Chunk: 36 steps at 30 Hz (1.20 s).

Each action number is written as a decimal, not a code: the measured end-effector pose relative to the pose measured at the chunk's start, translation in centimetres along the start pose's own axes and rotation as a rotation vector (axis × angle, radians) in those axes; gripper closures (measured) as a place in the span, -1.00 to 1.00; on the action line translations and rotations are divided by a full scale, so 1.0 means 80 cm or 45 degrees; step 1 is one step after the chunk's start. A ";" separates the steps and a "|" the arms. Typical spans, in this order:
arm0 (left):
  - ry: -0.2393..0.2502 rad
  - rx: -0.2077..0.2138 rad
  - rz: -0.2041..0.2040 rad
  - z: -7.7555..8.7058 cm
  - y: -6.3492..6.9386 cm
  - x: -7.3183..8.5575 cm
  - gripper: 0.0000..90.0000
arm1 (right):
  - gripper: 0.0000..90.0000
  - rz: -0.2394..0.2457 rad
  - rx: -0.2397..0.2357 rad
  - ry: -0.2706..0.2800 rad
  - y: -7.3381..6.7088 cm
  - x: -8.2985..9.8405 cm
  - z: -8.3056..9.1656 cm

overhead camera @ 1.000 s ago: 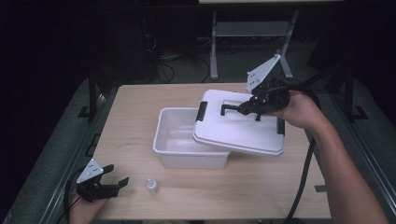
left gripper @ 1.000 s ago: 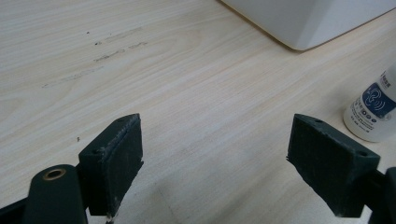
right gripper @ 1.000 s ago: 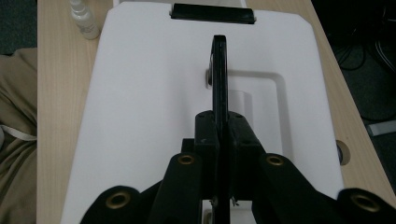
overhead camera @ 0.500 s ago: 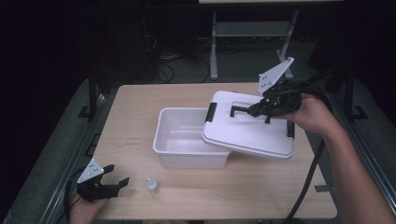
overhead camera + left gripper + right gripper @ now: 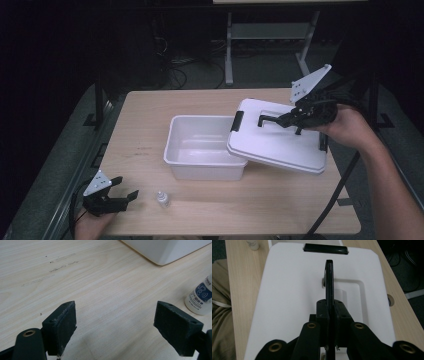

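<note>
The left tongs (image 5: pixel 119 198) rest wide apart on the counter (image 5: pixel 150 125), near a small bottle (image 5: pixel 162 199). The open white bin (image 5: pixel 200 150) sits mid-counter. The right tongs (image 5: pixel 280 119) clamp the lid's black handle (image 5: pixel 267 119), holding the lid (image 5: pixel 280 145) tilted over the bin's right edge.

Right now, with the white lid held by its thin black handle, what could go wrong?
1. The right tool pinches only the thin black handle of the white plastic lid, so the tilted lid may swing or slip.
2. The lid's low edge rests on the white plastic box and could push it across the wooden table.
3. The small clear bottle stands near the open left tool, so a careless move might topple it.
</note>
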<state>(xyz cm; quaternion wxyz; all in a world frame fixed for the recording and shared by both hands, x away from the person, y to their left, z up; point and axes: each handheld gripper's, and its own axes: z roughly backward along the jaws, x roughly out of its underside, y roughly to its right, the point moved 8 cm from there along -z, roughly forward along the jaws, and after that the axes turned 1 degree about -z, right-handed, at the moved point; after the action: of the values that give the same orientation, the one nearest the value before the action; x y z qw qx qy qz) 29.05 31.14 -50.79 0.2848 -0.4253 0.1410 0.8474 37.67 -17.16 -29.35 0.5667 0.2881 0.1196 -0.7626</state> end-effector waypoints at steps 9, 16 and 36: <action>-0.010 0.000 -0.004 -0.001 0.000 0.001 -0.61 | 0.86 -0.025 0.007 -0.010 0.001 0.018 0.004; -0.009 0.001 -0.002 -0.002 0.001 0.001 -0.61 | 0.86 -0.043 0.012 -0.004 0.001 0.029 0.009; -0.017 -0.001 -0.005 -0.003 0.001 0.002 -0.61 | 0.86 -0.084 0.002 0.001 -0.001 0.061 0.008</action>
<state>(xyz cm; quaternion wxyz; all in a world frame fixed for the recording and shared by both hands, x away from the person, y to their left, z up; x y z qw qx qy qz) 29.11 31.00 -51.05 0.2874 -0.4198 0.1380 0.8498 36.44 -21.35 -31.65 0.5410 0.2848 0.1287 -0.7808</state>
